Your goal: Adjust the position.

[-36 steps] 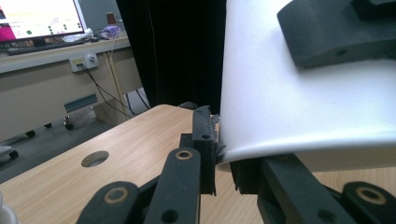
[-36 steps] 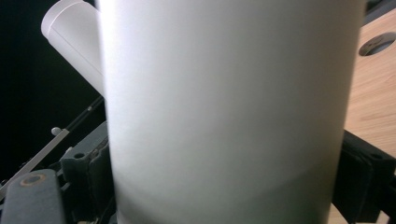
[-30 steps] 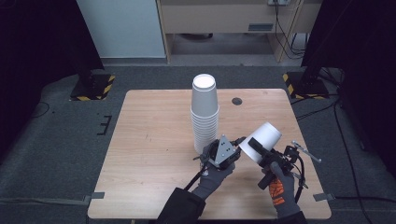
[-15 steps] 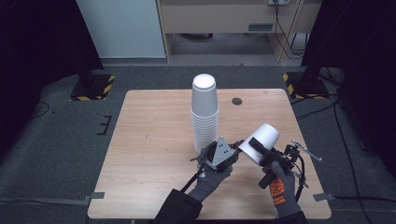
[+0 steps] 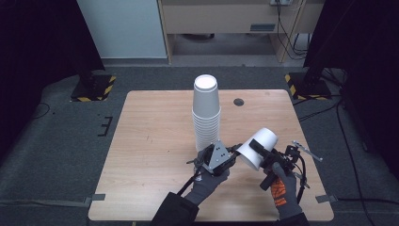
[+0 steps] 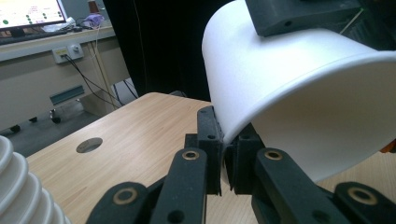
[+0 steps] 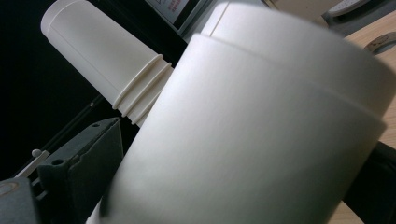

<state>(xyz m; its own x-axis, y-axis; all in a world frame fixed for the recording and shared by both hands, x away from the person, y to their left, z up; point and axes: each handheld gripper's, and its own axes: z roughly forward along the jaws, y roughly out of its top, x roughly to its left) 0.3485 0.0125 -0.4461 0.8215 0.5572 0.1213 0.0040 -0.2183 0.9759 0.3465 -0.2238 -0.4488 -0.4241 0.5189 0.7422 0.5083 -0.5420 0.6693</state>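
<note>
Now the left gripper [image 5: 234, 153] pinches the rim of the white cup [image 5: 258, 148], held tilted above the table [image 5: 150, 141] by the right gripper [image 5: 263, 150]; pull steadily along the cup's axis.

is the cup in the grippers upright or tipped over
Tipped. The white cup lies slanted above the table, base up and away, rim low. The right gripper clamps its wall; the left gripper pinches its rim.
</note>
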